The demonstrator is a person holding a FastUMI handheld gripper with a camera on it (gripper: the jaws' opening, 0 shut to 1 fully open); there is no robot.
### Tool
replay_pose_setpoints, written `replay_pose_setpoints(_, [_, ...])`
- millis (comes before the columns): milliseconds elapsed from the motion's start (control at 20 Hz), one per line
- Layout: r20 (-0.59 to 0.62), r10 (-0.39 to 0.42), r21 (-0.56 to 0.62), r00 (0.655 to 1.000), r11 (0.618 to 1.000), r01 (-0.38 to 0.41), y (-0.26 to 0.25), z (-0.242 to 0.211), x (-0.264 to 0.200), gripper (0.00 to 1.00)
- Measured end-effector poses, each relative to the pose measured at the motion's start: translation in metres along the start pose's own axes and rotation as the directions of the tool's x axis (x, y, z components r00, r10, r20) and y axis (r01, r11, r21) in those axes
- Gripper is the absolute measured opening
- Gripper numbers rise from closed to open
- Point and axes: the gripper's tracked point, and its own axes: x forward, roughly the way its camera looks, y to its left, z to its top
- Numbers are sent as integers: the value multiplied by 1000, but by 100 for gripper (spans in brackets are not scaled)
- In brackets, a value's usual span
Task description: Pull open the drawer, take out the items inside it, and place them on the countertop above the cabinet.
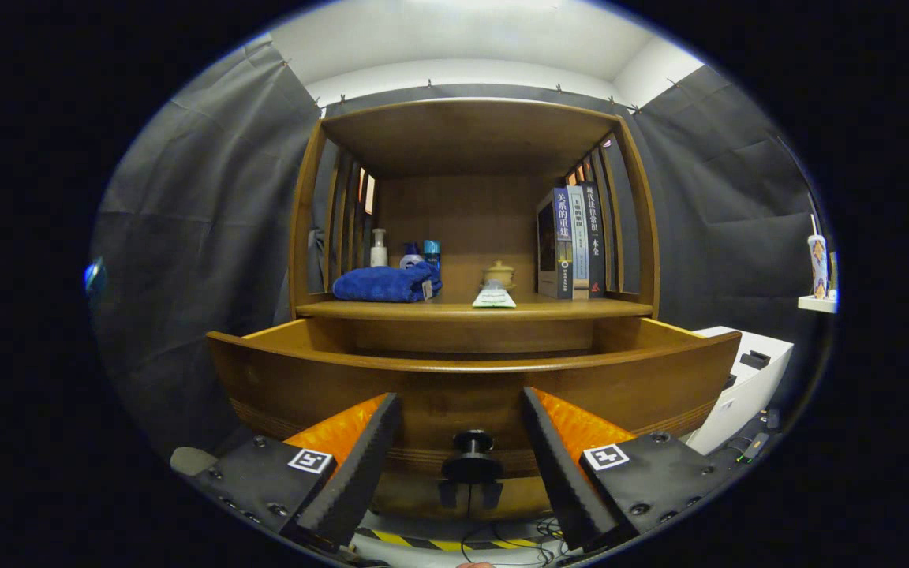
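While the drawer (470, 371) stands pulled out from the wooden cabinet (470, 142), the gripper (462, 442) sits spread wide with nothing between its fingers, and the dark round knob (471, 446) on the drawer front lies in the gap, touching neither finger. From this low angle the drawer's inside is hidden behind its front board, so I cannot tell what lies in it or whether anything is left there. On the countertop (470, 309) above rest a folded blue towel (386, 283), a few bottles (379, 248) behind it, a small flat packet (494, 298), a little lidded pot (499, 274) and a row of upright books (573, 241). The main risk, as I judge it, is reaching in blind: coming over the front board too low could knock a finger against its top edge and jolt the drawer. Setting something down carelessly on that crowded countertop could also nudge the pot or tip the books, since free space looks tight between the towel and the packet.
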Motion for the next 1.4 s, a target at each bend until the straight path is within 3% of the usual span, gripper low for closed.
replay_pose_setpoints(400, [23,-51,-13,998,999,51,-1,-3,6,99])
replay_pose_setpoints(1100, [40,-44,-20,998,999,45,-3,0,7,98])
replay_pose_setpoints(1400, [44,-31,-15,999,999,31,-7,5,31,98])
